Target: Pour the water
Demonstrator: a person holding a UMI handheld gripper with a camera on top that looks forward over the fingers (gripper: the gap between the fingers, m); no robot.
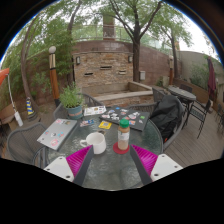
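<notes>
The gripper hangs above a round glass desk with its fingers spread wide and released, gripping nothing and touching nothing; the pink pad of the left finger and its twin at the right stand well apart. Between and just beyond the fingertips, at about 12 o'clock, stand the task's things: a white mug toward 11 o'clock and a clear bottle with a red cap toward 1 o'clock, close beside each other and both upright on the desk. What the mug holds cannot be seen; the bottle's level is hard to make out behind its label. Farther off at 10 o'clock lies a closed laptop, with a potted green plant beyond it. Papers and small items scattered at 12 o'clock are too small to identify. A dark chair stands at 2 o'clock.
</notes>
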